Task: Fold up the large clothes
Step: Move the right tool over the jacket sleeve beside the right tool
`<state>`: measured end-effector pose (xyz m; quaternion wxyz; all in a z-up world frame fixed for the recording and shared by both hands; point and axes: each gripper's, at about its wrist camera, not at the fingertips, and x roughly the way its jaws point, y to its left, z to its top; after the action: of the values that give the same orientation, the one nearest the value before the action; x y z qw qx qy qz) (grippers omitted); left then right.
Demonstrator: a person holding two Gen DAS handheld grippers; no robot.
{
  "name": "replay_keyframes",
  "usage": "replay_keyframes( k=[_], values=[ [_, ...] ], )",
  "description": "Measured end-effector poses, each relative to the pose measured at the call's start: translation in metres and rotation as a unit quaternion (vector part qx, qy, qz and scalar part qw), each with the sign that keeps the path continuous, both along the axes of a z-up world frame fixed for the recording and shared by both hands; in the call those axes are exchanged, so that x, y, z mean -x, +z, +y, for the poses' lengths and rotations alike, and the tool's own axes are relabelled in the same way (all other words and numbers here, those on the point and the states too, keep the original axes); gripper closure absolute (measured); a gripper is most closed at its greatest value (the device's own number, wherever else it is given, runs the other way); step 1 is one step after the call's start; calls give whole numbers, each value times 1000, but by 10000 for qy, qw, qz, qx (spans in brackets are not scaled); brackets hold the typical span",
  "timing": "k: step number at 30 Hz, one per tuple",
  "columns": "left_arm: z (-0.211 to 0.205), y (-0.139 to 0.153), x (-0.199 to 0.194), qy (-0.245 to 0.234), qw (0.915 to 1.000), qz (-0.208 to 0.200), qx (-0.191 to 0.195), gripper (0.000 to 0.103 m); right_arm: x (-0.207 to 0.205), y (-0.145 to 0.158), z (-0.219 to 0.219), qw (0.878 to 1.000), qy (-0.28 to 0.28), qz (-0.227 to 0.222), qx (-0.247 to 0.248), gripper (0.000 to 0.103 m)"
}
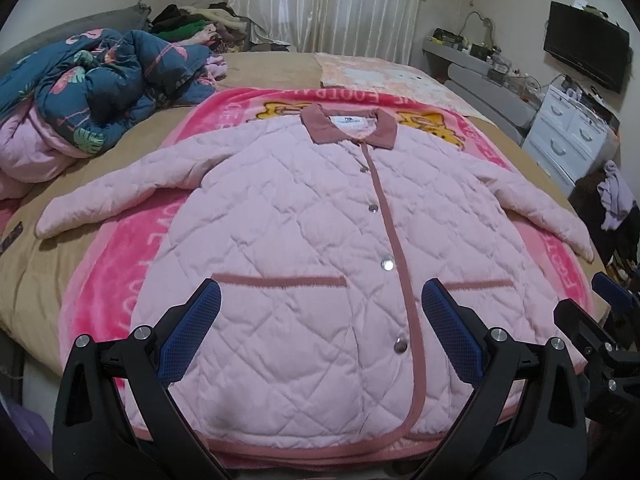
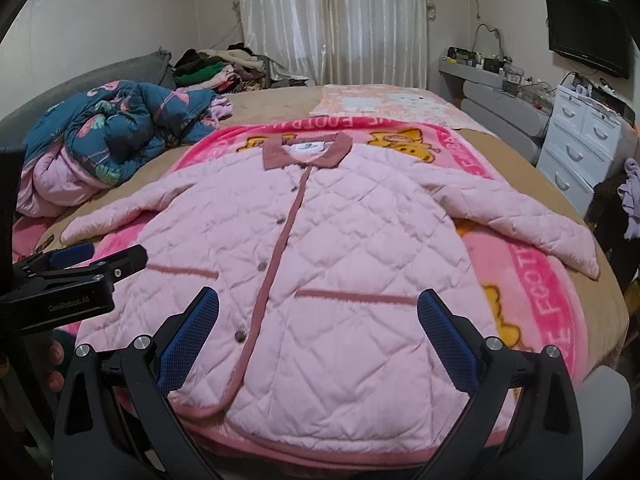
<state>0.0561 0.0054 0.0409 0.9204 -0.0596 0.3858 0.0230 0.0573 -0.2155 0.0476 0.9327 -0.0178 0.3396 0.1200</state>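
Both grippers' fingers (image 1: 192, 332) (image 2: 444, 340) apart above pink jacket (image 1: 304, 248) flat on blanket (image 1: 112, 280).

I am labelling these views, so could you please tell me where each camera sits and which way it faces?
Left wrist: on the left gripper, at the bed's foot, facing the pink quilted jacket; own open fingers show, the right gripper at the right edge.
Right wrist: on the right gripper, same direction, further right; own open fingers show, the left gripper at left.
Shared: jacket, pink blanket, curtain.
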Motion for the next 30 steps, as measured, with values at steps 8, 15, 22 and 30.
replay_keyframes(
  k=[8, 15, 22, 30],
  values=[
    [-2, 26, -28, -20, 9998, -86, -173, 9, -23, 28, -5, 9998, -13, -209, 26, 4],
    [-7, 46, -54, -75, 9998, -149, -103, 9, -46, 49, -16, 9992, -150, -378, -32, 4],
    [-14, 57, -85, -45, 9998, -150, -109, 9, -76, 68, -36, 9976, -428, -530, -138, 4],
    [-26, 59, -126, -60, 9998, -117, -143, 9, -111, 76, -62, 9945, -829, -598, -238, 4]
  ],
)
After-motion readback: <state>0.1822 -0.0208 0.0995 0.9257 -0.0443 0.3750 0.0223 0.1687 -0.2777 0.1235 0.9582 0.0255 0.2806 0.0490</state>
